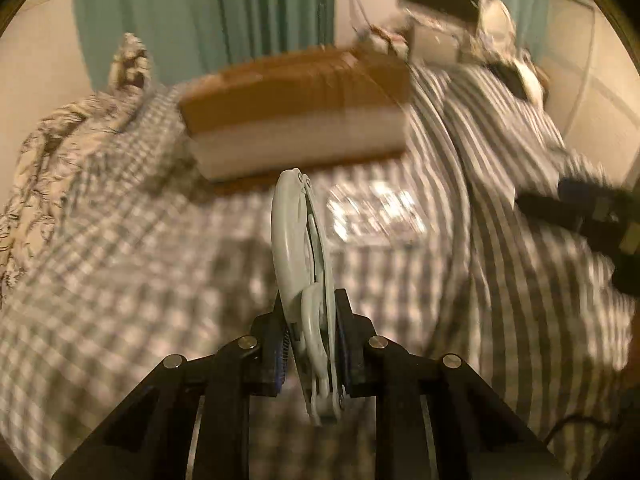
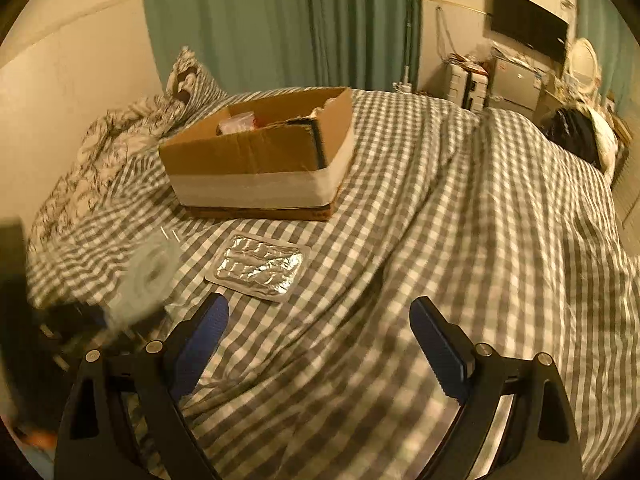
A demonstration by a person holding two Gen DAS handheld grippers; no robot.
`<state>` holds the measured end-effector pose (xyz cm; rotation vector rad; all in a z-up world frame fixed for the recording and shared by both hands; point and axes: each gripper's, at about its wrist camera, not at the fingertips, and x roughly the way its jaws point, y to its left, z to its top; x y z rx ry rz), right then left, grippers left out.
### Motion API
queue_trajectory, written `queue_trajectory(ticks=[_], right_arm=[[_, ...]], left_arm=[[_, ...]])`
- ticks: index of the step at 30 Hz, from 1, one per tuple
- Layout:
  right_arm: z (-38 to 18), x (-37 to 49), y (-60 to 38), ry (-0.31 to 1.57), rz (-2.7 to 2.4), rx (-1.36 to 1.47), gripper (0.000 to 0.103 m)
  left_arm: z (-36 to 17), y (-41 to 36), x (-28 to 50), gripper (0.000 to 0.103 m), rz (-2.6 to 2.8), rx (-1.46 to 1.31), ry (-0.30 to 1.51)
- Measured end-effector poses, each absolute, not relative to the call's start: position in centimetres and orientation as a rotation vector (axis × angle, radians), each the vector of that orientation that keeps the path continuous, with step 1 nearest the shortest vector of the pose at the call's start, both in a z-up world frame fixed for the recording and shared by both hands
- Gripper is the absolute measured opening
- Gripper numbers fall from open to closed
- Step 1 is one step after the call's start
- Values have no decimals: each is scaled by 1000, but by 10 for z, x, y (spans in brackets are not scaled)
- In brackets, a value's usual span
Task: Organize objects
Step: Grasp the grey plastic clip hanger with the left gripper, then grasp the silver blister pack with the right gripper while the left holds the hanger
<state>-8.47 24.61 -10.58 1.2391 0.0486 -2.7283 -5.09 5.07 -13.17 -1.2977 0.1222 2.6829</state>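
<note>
My left gripper is shut on a pale grey flat round plastic gadget, held edge-on above the checked bedcover. It shows blurred in the right wrist view at the left. A cardboard box stands ahead on the bed; in the right wrist view the box is open-topped with several items inside. A silver foil blister pack lies on the cover between the box and my right gripper, which is open and empty, just short of the pack. The pack shows blurred in the left wrist view.
The grey-and-white checked bedcover has folds. A patterned pillow lies at the far left by the wall. Green curtains hang behind. A dark bag, shelves and a wall screen are at the far right.
</note>
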Motion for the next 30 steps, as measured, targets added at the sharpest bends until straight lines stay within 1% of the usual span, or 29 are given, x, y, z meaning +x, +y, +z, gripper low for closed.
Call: queue_trajectory(ticks=[4,10,14,16,18,19,20,21,24,25,26,30], right_arm=[[-124,-105,220,212,-2656,1278,92],[-161,-137,176,455,-2514,1351,92],[-188,-156,150,627,-2436,1403,89],[-197,-163,143,671,-2411,1416,88],[-199,-168,139,674,-2407,1406,84],[-198,-170,139,661,-2409,1399,78],[-197,-171,140,640,-2412,1393,68],[-195,-171,141,629,-2419,1385,63],[-184,-165,145,619,-2463,1334,36],[-180,-163,146,624,-2483,1313,23],[-174,-161,148,639,-2512,1291,16],[-154,-155,156,552,-2524,1251,13]], left_arm=[[-119,28,-74,20,2738,-1282,95],[-115,9,-102,20,2768,-1276,111],[-118,4,-118,20,2755,-1287,105],[-122,2,-125,20,2743,-1301,93],[-125,0,-131,20,2737,-1313,85],[-126,0,-132,20,2731,-1319,83],[-128,0,-134,20,2725,-1325,80],[-130,-1,-135,20,2722,-1330,78],[-133,-3,-136,20,2711,-1338,71],[-133,-3,-136,20,2708,-1340,68],[-134,-4,-136,20,2706,-1342,63],[-129,-5,-133,20,2714,-1332,49]])
